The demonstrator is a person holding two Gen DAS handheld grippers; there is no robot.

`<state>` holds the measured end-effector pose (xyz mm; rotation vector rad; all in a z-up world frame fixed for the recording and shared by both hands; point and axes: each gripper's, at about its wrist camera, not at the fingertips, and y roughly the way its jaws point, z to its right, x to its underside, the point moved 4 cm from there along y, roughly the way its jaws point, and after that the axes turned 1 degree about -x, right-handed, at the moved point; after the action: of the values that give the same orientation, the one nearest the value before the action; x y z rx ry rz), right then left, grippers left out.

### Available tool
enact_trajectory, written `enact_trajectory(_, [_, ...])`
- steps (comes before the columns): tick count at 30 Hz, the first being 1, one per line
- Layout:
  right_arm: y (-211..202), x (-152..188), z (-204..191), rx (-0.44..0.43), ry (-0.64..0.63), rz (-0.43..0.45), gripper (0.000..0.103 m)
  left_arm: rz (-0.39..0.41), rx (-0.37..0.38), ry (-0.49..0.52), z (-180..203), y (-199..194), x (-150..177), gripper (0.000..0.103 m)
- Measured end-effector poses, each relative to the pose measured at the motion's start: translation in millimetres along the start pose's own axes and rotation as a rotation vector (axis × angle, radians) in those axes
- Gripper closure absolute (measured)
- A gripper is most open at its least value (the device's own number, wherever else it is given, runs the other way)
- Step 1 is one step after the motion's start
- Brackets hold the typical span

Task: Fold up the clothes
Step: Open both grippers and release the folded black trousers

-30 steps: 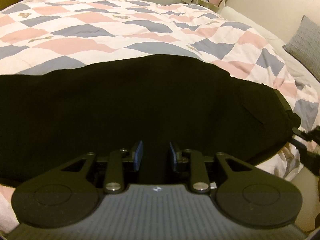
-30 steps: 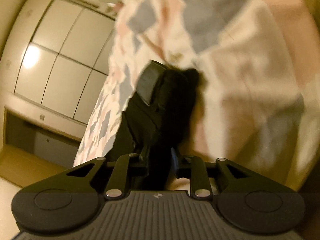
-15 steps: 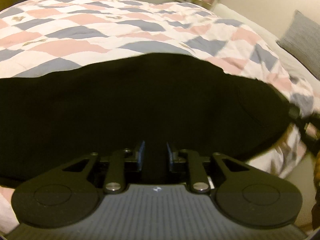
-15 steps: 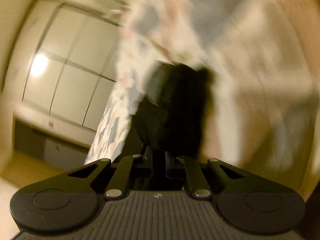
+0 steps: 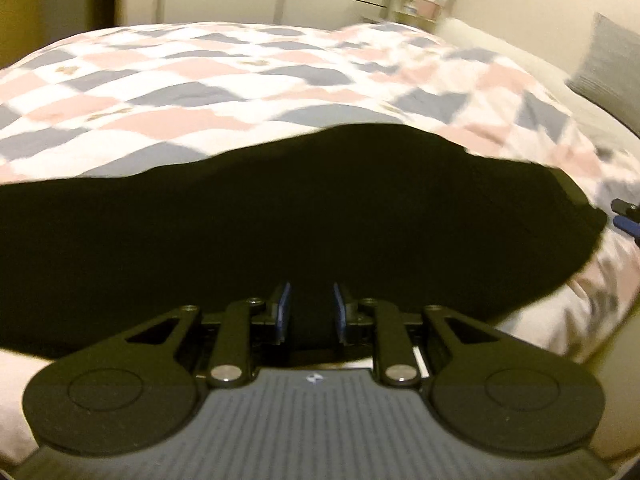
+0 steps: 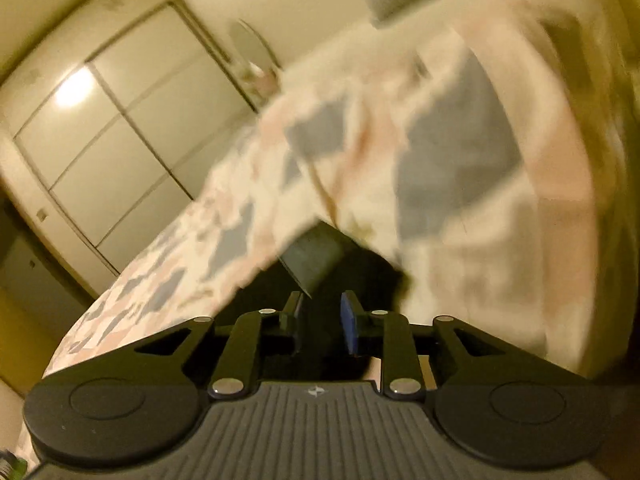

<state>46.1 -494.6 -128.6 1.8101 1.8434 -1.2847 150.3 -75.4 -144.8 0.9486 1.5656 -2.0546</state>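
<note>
A black garment (image 5: 304,216) lies spread across the checked quilt (image 5: 224,76) of a bed. My left gripper (image 5: 310,308) is at its near edge, jaws a little apart with black cloth between the blue pads. My right gripper (image 6: 324,316) is at the garment's right end (image 6: 320,256), jaws also a little apart with dark cloth between them; it also shows at the right edge of the left wrist view (image 5: 626,216). The right wrist view is blurred and tilted.
A grey pillow (image 5: 612,64) lies at the far right of the bed. White wardrobe doors (image 6: 120,132) and a small shelf with items (image 5: 416,0) stand beyond the bed. The bed edge drops off at the right (image 5: 580,320).
Both grippers' jaws have widened slightly from a tighter grip. Both have pulled back from the garment, and the right wrist view has swung toward the wardrobe.
</note>
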Motion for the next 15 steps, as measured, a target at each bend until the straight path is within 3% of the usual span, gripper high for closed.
enact_trajectory(2, [23.4,8.8,3.7,-0.029,-0.009,-0.099,0.065,-0.028,-0.056,-0.069,-20.3,3.5,4.5,0.084])
enact_trajectory(4, [43.6,23.0,11.5,0.029,0.009,-0.218,0.078,-0.035,-0.083,-0.140,-41.9,-1.6,9.0,0.088])
enact_trajectory(5, [41.2,25.5,8.7,0.052,0.011,-0.221,0.082,-0.033,-0.086,-0.176,-53.1,-6.8,11.2,0.088])
enact_trajectory(7, [27.3,25.6,-6.0,0.078,-0.018,-0.186,0.075,-0.015,-0.122,-0.224,-72.7,-21.2,13.1,0.088])
enact_trajectory(10, [15.4,39.7,-46.0,-0.039,-0.068,-0.199,0.075,0.038,-0.213,-0.265,-100.2,-46.3,11.0,0.082])
enact_trajectory(13, [24.7,76.8,-88.0,-0.227,-0.077,-0.336,0.074,0.065,-0.285,-0.335,-133.7,-59.2,9.3,0.081])
enact_trajectory(15, [37.6,104.8,-106.2,-0.269,-0.086,-0.427,0.074,0.038,-0.344,-0.401,-159.9,-60.3,13.3,0.081])
